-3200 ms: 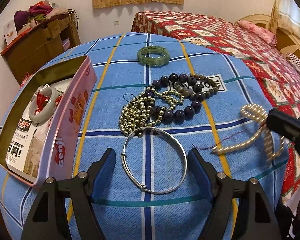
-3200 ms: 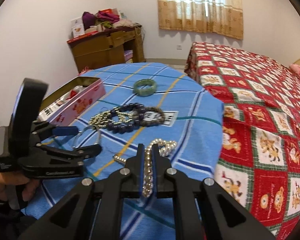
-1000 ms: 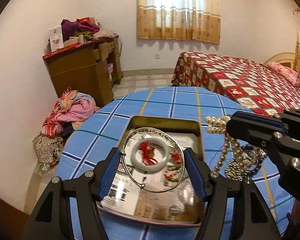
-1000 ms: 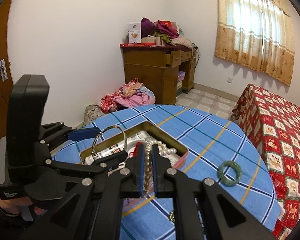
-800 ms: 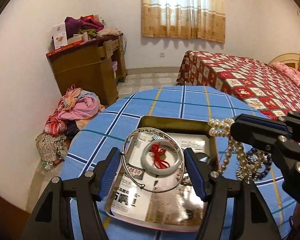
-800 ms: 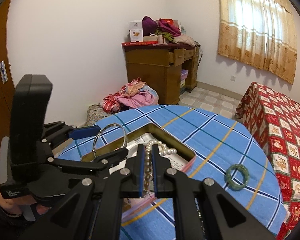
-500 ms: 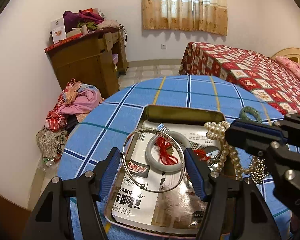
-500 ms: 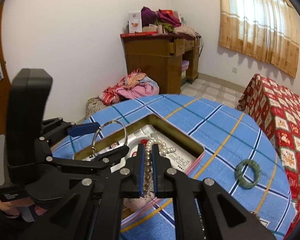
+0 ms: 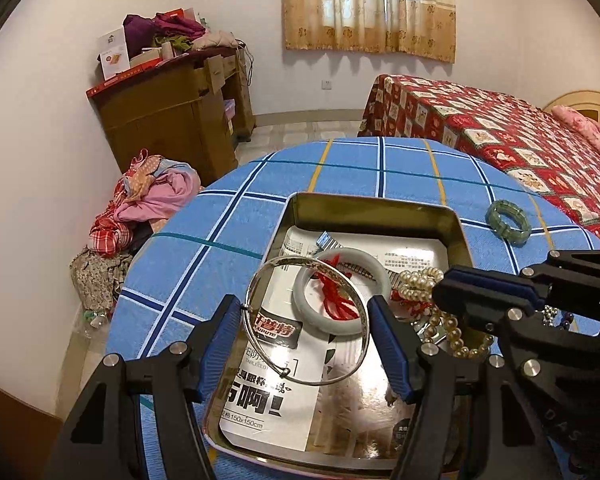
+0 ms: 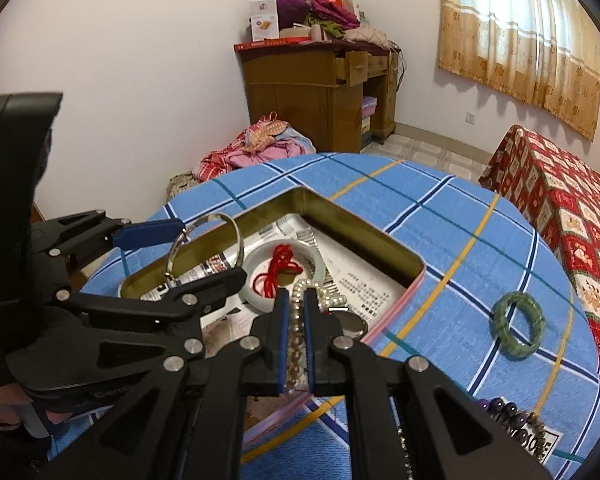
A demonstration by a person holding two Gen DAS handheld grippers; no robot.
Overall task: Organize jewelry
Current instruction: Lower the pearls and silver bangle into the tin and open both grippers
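Fingers of our left gripper (image 9: 304,344) clamp the silver bangle (image 9: 306,320) over the tin (image 9: 374,204); right gripper (image 10: 294,340) pinches the pearl strand (image 10: 296,320). Only the right view shows purple beads (image 10: 508,410).

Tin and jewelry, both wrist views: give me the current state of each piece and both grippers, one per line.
tin: open, no lid on it, lined with printed paper
silver bangle: held over the tin
left gripper: shut on silver bangle
pearl necklace: pinched, free end draped into the tin
right gripper: shut on pearl necklace
white bangle: lying in the tin
green bracelet: on the tablecloth, outside the tin
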